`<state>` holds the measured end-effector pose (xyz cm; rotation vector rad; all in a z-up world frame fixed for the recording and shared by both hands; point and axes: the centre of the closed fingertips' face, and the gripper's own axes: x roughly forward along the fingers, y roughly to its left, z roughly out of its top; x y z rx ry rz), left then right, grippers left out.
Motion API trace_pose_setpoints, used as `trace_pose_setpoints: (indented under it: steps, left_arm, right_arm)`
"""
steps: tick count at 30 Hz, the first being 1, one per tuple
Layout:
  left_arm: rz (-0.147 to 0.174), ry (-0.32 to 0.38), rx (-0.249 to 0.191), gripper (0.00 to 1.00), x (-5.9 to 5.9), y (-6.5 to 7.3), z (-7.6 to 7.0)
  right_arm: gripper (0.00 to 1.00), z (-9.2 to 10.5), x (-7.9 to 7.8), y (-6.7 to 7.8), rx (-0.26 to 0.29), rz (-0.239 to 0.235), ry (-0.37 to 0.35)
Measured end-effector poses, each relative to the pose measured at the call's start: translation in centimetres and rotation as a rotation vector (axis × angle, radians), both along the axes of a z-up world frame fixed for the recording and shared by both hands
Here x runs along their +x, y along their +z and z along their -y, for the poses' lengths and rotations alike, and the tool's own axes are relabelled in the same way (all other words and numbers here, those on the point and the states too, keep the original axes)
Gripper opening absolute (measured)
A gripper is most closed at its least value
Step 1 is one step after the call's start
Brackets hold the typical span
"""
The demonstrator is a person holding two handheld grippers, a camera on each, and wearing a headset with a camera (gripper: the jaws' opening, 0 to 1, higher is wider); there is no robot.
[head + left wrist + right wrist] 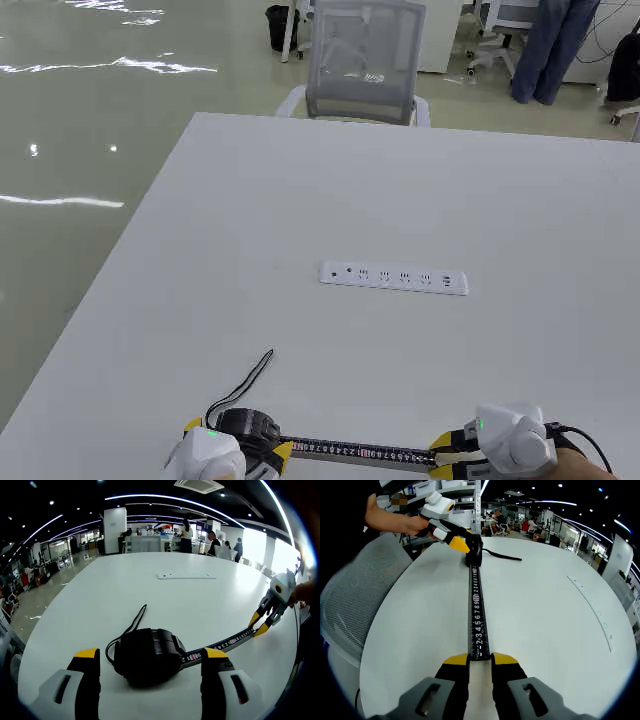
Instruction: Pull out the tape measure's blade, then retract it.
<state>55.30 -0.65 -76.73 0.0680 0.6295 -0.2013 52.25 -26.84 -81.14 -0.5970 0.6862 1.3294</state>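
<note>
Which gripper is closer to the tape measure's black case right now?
Left. The left gripper sits around the case; the right gripper pinches the blade's far end.

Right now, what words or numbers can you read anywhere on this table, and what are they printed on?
"2 3 4 5 6 7 8 9": on the blade, read in the right gripper view from its near end.
Later numbers on the blade: too small to read.
Blade digits in the left gripper view: blurred.
Power strip: its marks are too small to read.
Black case: no readable label.
</note>
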Motion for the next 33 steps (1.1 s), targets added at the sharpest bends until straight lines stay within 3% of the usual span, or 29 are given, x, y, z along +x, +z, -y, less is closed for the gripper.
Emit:
trace_pose_setpoints:
  steps: [6, 12, 16, 20, 33]
  left_arm:
    - [0.006, 0.046, -0.008, 0.78, 0.4, -0.2, -0.2]
    - [0.013, 0.124, -0.05, 0.73, 0.6, -0.2, -0.6]
    - [0.002, 0.126, -0.052, 0.71, 0.7, -0.6, -0.3]
    - [-0.019, 0.174, -0.078, 0.67, 0.8, -1.1, -0.6]
    - [-0.03, 0.242, -0.11, 0.65, 0.8, -1.5, -0.5]
  right_arm:
    - [0.15, -0.2, 0.0, -0.1, 0.007, -0.006, -0.003]
    - [0.15, -0.2, -0.1, -0.2, 0.005, 0.0, -0.006]
    - [0.14, -0.2, 0.0, -0.2, 0.008, -0.001, -0.009]
    - [0.15, -0.3, -0.1, 0.0, 0.003, 0.006, -0.005]
    - [0.14, -0.1, 0.0, -0.2, 0.012, 0.008, -0.022]
